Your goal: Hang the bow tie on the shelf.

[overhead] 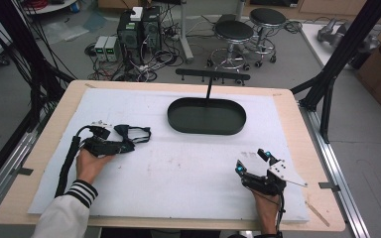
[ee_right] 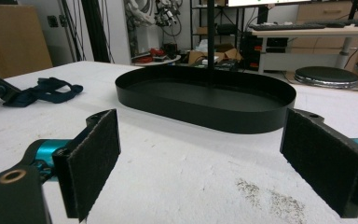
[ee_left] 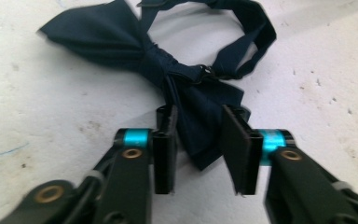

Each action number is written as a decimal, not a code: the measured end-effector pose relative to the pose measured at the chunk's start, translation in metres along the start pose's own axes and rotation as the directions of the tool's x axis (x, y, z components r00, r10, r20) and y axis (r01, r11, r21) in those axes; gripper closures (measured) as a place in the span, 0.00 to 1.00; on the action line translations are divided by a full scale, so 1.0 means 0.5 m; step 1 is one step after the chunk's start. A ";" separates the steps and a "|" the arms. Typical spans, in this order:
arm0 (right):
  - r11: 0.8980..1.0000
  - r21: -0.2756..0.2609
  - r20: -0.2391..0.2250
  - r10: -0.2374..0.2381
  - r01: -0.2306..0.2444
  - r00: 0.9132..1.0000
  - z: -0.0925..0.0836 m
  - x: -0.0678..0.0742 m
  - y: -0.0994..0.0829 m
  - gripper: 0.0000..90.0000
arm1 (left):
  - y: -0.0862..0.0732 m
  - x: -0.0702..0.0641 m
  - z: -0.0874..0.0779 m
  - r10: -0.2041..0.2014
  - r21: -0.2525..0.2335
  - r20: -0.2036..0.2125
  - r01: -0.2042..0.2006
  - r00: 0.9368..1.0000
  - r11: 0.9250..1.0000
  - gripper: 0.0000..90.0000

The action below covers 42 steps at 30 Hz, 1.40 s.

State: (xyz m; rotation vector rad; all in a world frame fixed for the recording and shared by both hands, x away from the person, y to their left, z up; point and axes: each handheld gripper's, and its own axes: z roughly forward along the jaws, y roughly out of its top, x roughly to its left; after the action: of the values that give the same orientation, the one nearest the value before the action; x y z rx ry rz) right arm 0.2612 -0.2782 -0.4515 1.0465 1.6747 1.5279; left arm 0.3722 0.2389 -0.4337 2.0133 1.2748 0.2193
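- Two grippers are on the white mat [overhead: 178, 168], one per hand, well apart from each other across the table [overhead: 297, 129].
- Over on the left side, the left gripper [ee_left: 198, 140] is down at the navy bow tie [ee_left: 135, 51], which lies flat on the mat's left part.
- Its jaws stand part-way spread, one on either side of the near wing of the bow; the dark cloth runs between them. Whether the pads actually press the fabric, I cannot tell.
- From the high view, the bow tie [overhead: 131, 134] stretches rightward off the left gripper [overhead: 124, 145], its strap looping out toward the middle of the mat.
- The left hand [overhead: 90, 163] sits behind that gripper, a striped cuff showing at the wrist.
- Now to the right: the right gripper [overhead: 252, 159] hovers near the mat's front right, held by the right hand [overhead: 267, 208].
- Its jaws are spread wide, nothing between them, the felt-like pads [ee_right: 93, 161] facing one another over bare mat.
- Straight ahead of it lies the black oval tray [ee_right: 261, 119], with a thin upright post rising from its far side.
- That tray [overhead: 173, 116] sits at the mat's far centre, apart from both grippers.
- Beyond the table: two round stools [overhead: 234, 30] and computer boxes [overhead: 139, 27] on the floor.
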 end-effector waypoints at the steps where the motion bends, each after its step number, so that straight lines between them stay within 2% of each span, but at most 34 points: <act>1: 1.000 0.000 0.000 0.000 0.000 1.000 0.000 0.000 0.000 0.12 | 0.000 -0.002 0.001 0.000 0.000 0.002 0.000 1.000 1.000 0.75; 13: 1.000 0.001 -0.001 0.000 0.000 1.000 0.000 0.000 0.000 0.12 | 0.000 -0.004 0.005 0.004 -0.026 0.008 -0.004 1.000 1.000 0.96; 17: 1.000 0.000 0.000 0.000 0.000 1.000 0.000 0.000 0.000 0.12 | 0.000 -0.006 0.001 0.003 -0.048 0.000 -0.003 1.000 0.999 0.97; 23: 1.000 0.001 0.000 -0.003 0.003 1.000 0.000 0.000 0.000 0.12 | 0.000 -0.004 0.000 0.002 -0.041 0.004 -0.001 1.000 0.999 0.97; 24: 1.000 0.000 0.000 -0.004 0.004 1.000 0.000 0.000 0.000 0.12 | 0.000 -0.004 0.002 -0.002 -0.034 0.001 0.002 1.000 0.999 0.91; 25: 1.000 0.000 0.000 -0.004 0.004 1.000 0.000 0.000 0.000 0.12 | 0.000 -0.004 0.004 -0.006 -0.023 -0.005 0.005 1.000 1.000 0.91; 27: 1.000 -0.001 0.001 -0.003 0.003 1.000 0.000 0.000 0.000 0.12 | -0.001 -0.002 0.006 -0.019 -0.014 0.000 0.019 1.000 1.000 0.80; 28: 1.000 -0.001 0.001 -0.003 0.003 1.000 0.000 0.000 0.000 0.12 | 0.000 -0.002 0.006 -0.024 -0.014 -0.001 0.024 1.000 1.000 0.79; 30: 1.000 0.000 0.000 -0.003 0.003 1.000 0.000 0.000 0.000 0.12 | 0.001 0.000 0.006 -0.058 -0.013 0.028 0.059 0.998 0.998 0.72; 31: 1.000 0.001 0.001 -0.006 0.006 1.000 0.000 0.000 0.000 0.12 | 0.002 0.001 0.007 -0.087 -0.016 0.043 0.088 0.995 0.996 0.65; 34: 1.000 0.001 0.001 -0.003 0.003 1.000 0.000 0.000 0.000 0.12 | 0.003 0.006 0.008 -0.128 -0.016 0.070 0.130 0.989 0.991 0.62; 42: 1.000 0.001 0.002 -0.002 0.002 1.000 0.000 0.000 0.000 0.12 | 0.004 0.002 0.012 -0.146 -0.024 0.073 0.148 0.987 0.989 0.61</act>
State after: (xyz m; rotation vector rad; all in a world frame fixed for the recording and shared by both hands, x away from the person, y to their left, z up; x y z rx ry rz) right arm 0.2613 -0.2781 -0.4514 1.0462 1.6748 1.5252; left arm 0.3773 0.2363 -0.4367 1.8757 1.3600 0.0950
